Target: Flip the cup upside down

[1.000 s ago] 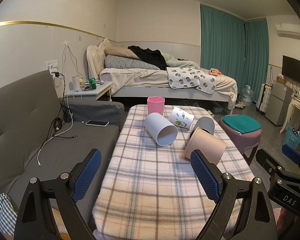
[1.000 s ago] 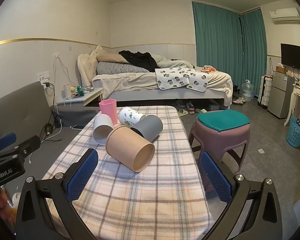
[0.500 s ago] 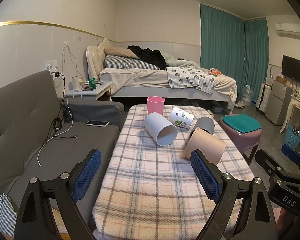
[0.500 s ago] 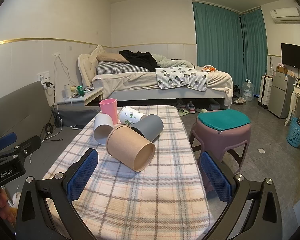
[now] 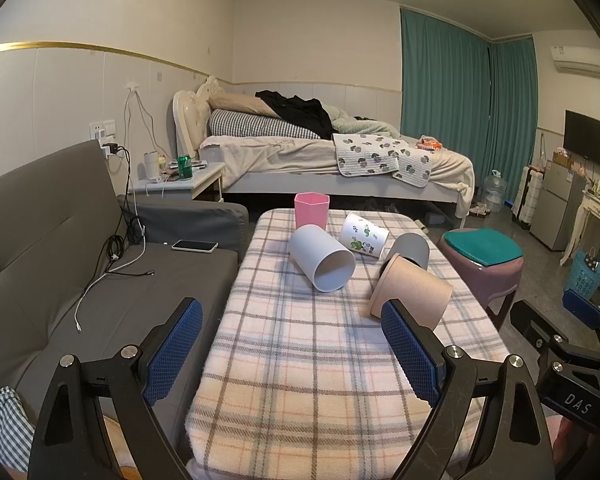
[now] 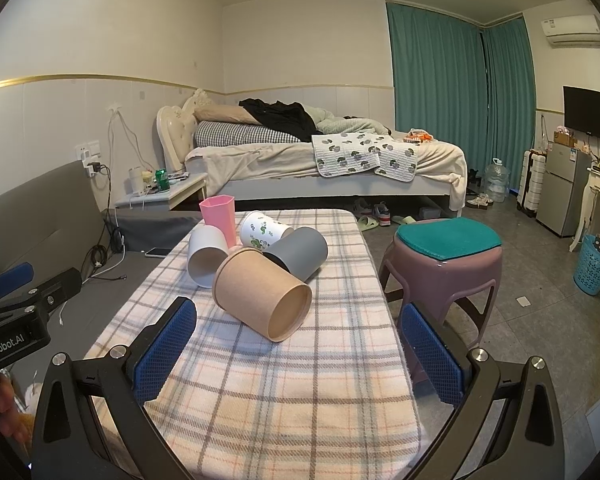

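Five cups sit clustered toward the far end of the table [image 6: 260, 392], which is draped in a soft plaid blanket. Four lie on their sides: a tan cup [image 6: 262, 294] nearest the camera with its mouth facing forward, a smooth white cup [image 5: 321, 257] to its left, a grey cup [image 6: 298, 252] behind it, and a white cup printed with green leaves [image 6: 265, 230]. Only the faceted pink cup [image 5: 311, 210] stands upright. Lying as they do, the round ones would likely roll on the fabric if nudged (the blanket's nap probably gives some grip).

The tan cup looks like matte paper or card with a rolled rim, wide and slightly tapered; the white and grey cups appear to be smooth plastic cylinders.

The right gripper [image 6: 300, 342] hovers short of the tan cup, its fingers spread wide and holding nothing, blue mesh pads [image 6: 164, 350] facing inward. The left gripper [image 5: 294, 346] hangs likewise over the near table, fingers apart and empty. Which cup is meant to be flipped is not certain; the tan one lies closest to the right gripper's line, so it seems the likely target.
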Demonstrator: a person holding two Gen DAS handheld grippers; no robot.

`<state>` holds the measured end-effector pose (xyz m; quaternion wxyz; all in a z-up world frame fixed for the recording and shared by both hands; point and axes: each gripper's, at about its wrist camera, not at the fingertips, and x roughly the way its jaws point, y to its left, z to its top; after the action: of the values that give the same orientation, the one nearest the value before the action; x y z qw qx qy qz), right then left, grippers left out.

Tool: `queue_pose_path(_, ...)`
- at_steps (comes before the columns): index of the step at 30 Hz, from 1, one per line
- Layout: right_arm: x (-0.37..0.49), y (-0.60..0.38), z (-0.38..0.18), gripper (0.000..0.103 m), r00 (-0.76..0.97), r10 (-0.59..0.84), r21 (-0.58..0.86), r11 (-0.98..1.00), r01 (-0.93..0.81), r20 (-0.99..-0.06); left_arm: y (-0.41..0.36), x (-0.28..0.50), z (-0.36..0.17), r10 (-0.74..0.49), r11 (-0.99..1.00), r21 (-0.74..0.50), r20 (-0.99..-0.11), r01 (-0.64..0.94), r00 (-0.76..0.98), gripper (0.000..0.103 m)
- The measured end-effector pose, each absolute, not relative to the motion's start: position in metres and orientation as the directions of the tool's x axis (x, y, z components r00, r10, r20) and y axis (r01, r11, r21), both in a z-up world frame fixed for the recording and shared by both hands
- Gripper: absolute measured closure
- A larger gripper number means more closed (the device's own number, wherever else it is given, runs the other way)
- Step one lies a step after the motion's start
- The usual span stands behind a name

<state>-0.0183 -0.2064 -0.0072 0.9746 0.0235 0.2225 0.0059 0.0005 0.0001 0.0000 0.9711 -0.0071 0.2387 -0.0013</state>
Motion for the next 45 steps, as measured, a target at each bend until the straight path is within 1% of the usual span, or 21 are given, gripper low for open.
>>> queue_pose_path(34, -0.018, -0.213, -0.002, 0.000, 0.900, 0.023, 0.049, 0.999, -0.002, -0.435, 0.000, 0.001, 0.000, -0.009, 1.000, -0.020, -0.467, 0.000, 0.884, 0.009)
queue_pose_path(39, -0.018, -0.203, -0.010, 0.000, 0.895, 0.026, 0.030, 0.999, -0.014, -0.445, -0.007, 0.002, -0.006, -0.011, 0.999, -0.032, -0.487, -0.006, 0.873, 0.009)
queue_pose_path(45, -0.015, -0.200, -0.003, 0.000, 0.895, 0.043, 0.002, 0.999, -0.047, -0.443, -0.004, 0.013, -0.003, -0.013, 1.000, -0.028, -0.519, -0.001, 0.855, 0.009)
